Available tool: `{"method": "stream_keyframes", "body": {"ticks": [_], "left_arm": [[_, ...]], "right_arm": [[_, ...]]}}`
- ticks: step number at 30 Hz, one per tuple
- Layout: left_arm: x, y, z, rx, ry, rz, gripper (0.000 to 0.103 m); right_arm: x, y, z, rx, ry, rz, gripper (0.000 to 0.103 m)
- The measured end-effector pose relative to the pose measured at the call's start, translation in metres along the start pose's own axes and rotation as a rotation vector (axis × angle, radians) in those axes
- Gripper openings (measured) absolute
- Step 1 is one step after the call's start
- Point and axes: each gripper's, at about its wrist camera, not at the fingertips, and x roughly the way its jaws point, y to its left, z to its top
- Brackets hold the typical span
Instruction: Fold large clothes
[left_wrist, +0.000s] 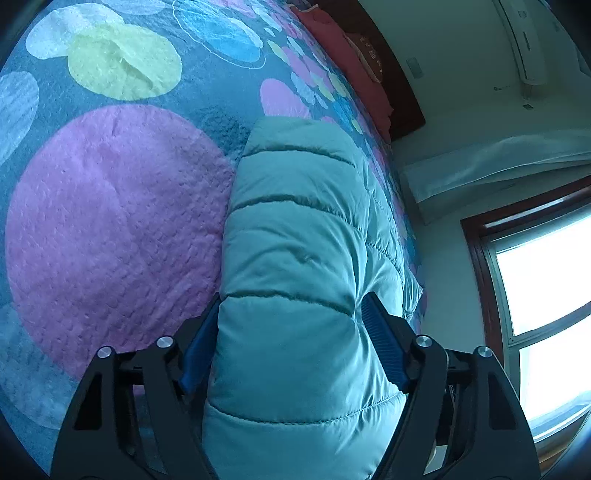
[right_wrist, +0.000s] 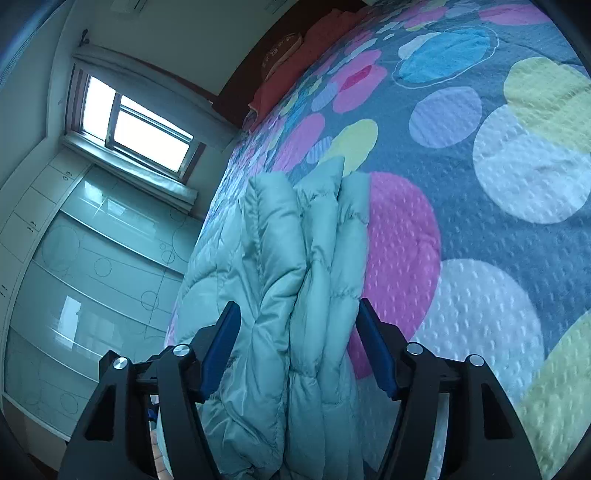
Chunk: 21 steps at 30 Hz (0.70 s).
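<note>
The puffy teal jacket (left_wrist: 295, 266) is lying on the bedspread (left_wrist: 110, 229), a dark blue cover printed with big coloured circles, and both grippers are gripping it at the near end.

In the left wrist view, the left gripper (left_wrist: 291, 314) is standing fairly wide, with the jacket's thick quilted bulk filling the whole gap between its jaws. Both blue pads are pressing into the fabric on either side, and the fabric is dimpling at the right-hand pad. From the jaws, the jacket is stretching away over the bedspread, with a large pink circle just beside it on the left of that view.

In the right wrist view, the right gripper (right_wrist: 297, 314) is also standing fairly wide, and several bunched layers of the jacket (right_wrist: 295, 277) are sitting between its jaws. The left-hand pad is touching the fabric; whether the right-hand pad is touching it I cannot tell. Here the jacket is lying along the edge of the bedspread (right_wrist: 480, 221), with a pink circle beside it.

At the far end of the bedspread, red pillows (right_wrist: 295, 70) are resting. A window (right_wrist: 140, 129) is showing on the wall beyond the bedspread's edge.
</note>
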Motion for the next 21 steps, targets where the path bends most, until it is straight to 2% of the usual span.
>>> {"method": "stream_keyframes", "body": {"ticks": [7, 12, 16, 19, 21], "left_arm": [[0.022, 0.002, 0.032, -0.035, 0.037, 0.003, 0.077], [0.039, 0.002, 0.046, -0.016, 0.067, 0.035, 0.074], [0.047, -0.001, 0.048, 0.0, 0.075, 0.047, 0.07], [0.053, -0.003, 0.048, 0.023, 0.075, 0.06, 0.068], [0.056, -0.003, 0.048, 0.043, 0.074, 0.068, 0.068]], "right_arm": [[0.018, -0.012, 0.033, 0.078, 0.024, 0.021, 0.065], [0.04, -0.024, 0.046, 0.185, 0.023, 0.078, 0.065], [0.04, -0.034, 0.043, 0.204, 0.014, 0.075, 0.041], [0.038, -0.036, 0.038, 0.197, 0.012, 0.068, 0.031], [0.035, -0.038, 0.035, 0.196, 0.006, 0.063, 0.029]]}}
